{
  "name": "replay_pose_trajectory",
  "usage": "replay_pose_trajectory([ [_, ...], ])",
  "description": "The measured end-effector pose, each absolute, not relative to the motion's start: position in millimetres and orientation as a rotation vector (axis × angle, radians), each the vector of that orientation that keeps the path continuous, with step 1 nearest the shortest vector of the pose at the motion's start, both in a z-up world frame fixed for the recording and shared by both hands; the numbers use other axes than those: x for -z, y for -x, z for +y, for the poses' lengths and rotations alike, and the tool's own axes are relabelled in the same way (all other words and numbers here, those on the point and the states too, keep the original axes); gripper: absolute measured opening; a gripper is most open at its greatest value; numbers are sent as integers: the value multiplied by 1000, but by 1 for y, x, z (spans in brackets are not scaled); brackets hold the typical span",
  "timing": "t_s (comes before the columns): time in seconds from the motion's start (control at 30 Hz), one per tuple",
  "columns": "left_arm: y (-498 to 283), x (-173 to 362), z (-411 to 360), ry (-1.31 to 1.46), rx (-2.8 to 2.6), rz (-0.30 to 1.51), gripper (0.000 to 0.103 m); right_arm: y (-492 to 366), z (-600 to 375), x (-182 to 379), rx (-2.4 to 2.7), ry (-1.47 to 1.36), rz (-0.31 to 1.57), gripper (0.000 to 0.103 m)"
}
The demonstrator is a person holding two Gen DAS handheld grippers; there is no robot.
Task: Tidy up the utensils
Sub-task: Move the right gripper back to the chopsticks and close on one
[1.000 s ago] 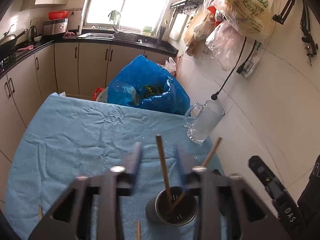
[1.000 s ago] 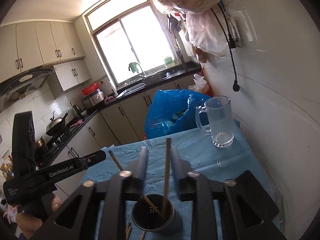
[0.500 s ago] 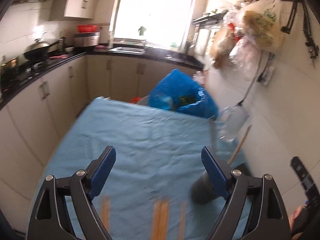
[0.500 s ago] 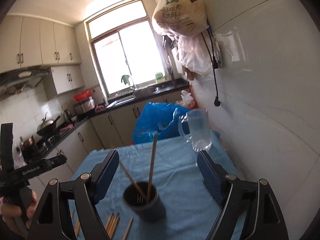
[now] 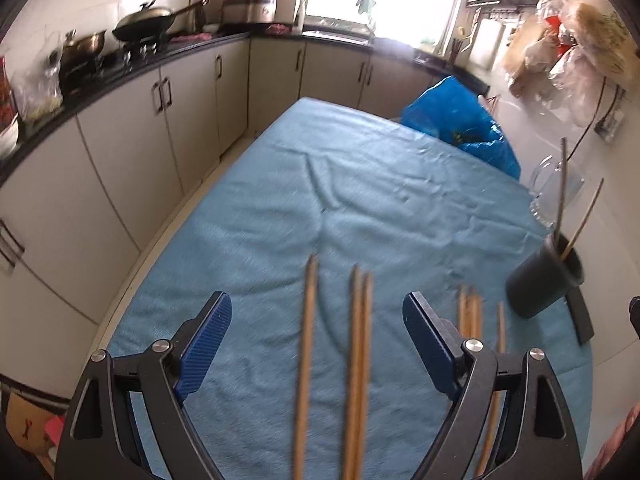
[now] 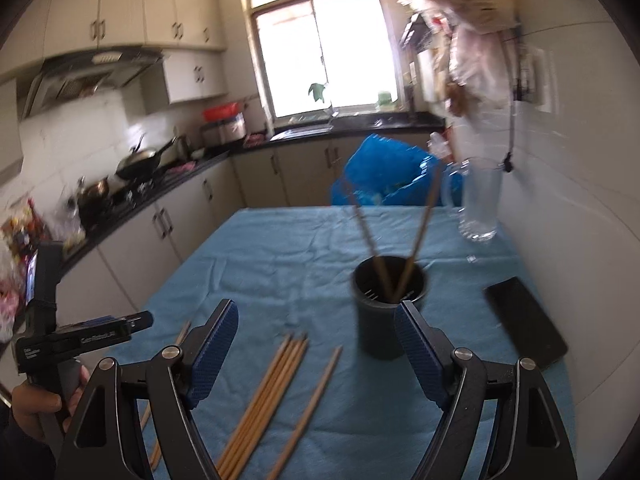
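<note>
Chopsticks (loose): wooden sticks (image 5: 356, 364) lie flat on the blue tablecloth (image 5: 360, 200). In the left wrist view three run between the gripper's fingers toward 12 o'clock; a second cluster (image 5: 470, 312) lies at 2 o'clock, just past the right finger. In the right wrist view a bundle (image 6: 268, 400) and one single stick (image 6: 310, 408) lie between the fingers at 6 o'clock.
Chopsticks (stowed): two sticks (image 6: 420, 236) stand tilted apart in the black holder (image 6: 386, 308), as one second ago.
Holder position: upright on the cloth; at 1 o'clock of the right gripper, touching nothing; at 3 o'clock near the frame edge in the left wrist view (image 5: 540, 280). One second ago it sat directly below both grippers.
Left gripper (image 5: 316, 344): jaws wide apart, nothing gripped. One second ago they were narrowed around a stick above the holder; they have since spread and the stick is released.
Right gripper (image 6: 316, 344): jaws wide apart, empty. Same change: earlier closed in on a stick, now clear of it.
Glass mug (image 6: 478, 204): upright at 1 o'clock beyond the holder.
Phone (image 6: 524, 322): flat at 3 o'clock of the holder.
Blue bag (image 6: 384, 172): behind the table's far edge.
</note>
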State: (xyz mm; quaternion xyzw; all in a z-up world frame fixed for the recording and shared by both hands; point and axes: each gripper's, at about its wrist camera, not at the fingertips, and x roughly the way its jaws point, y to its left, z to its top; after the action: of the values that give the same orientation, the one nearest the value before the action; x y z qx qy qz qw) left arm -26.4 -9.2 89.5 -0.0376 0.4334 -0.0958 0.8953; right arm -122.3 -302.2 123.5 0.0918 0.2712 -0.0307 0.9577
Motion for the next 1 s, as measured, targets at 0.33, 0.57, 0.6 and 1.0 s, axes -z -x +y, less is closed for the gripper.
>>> replay_pose_trajectory([
  [0.33, 26, -70, 13, 92, 186, 942, 86, 59, -262, -80, -47, -220, 829, 83],
  [0.57, 21, -64, 13, 67, 222, 994, 86, -6, -254, -44, -53, -274, 1048, 35],
  [0.6, 21, -63, 14, 66, 225, 997, 86, -13, -254, -40, -56, -285, 1065, 34],
  [1.0, 14, -60, 25, 93, 228, 1010, 86, -74, -274, 4, 41, -288, 1192, 25],
])
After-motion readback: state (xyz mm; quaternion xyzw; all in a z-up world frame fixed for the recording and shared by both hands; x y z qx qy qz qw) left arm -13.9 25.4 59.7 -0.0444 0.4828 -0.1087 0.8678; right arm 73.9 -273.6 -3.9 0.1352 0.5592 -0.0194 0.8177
